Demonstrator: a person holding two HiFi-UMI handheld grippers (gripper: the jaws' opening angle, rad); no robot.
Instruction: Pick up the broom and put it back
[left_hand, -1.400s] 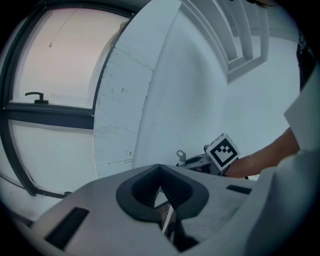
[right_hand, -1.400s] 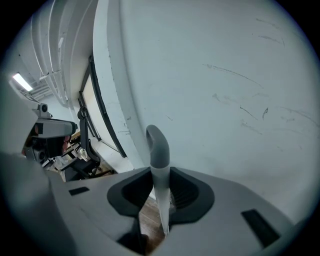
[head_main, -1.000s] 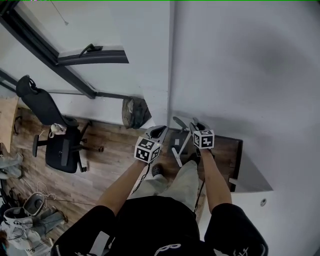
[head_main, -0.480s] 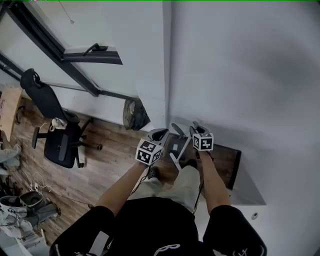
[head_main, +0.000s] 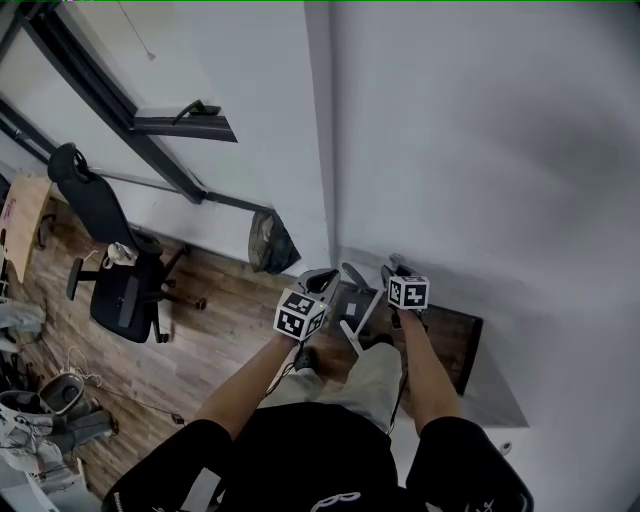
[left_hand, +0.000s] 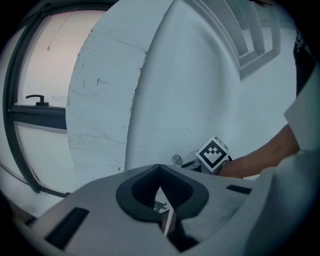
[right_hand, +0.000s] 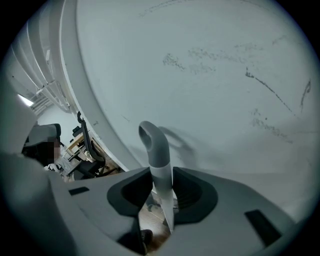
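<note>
- Far to the left of the wall corner (head_main: 328, 140), shoes and cables (head_main: 45, 415) lie on the wooden floor (head_main: 215, 315).
- A black office chair (head_main: 115, 275) stands on this floor, well to the left of the corner, with a small light thing on its seat.
- Higher up, also left of the corner, there is a window with a dark frame (head_main: 110, 105) and a dark handle (head_main: 200, 107).
- A dark bag (head_main: 270, 243) leans at the foot of the wall, just left of the corner.
- The left gripper (head_main: 322, 277) hangs over the floor near the foot of the corner, a little to its left. Its jaws meet at the tips and nothing is gripped between them.
- The broom (right_hand: 154, 145) is just to the right of the corner's foot. Its grey looped handle end rises past the jaws toward the wall, and its white shaft goes down to the floor.
- The right gripper (right_hand: 161, 172) holds this broom: the jaws are half apart and press on the shaft from both sides.
- To the right of the corner the white wall (right_hand: 225, 75) is plain, with faint scuff marks.
- At the foot of that wall, right of the corner, the floor is a darker brown patch (head_main: 450, 335), and a white ledge (head_main: 500, 390) borders it.
</note>
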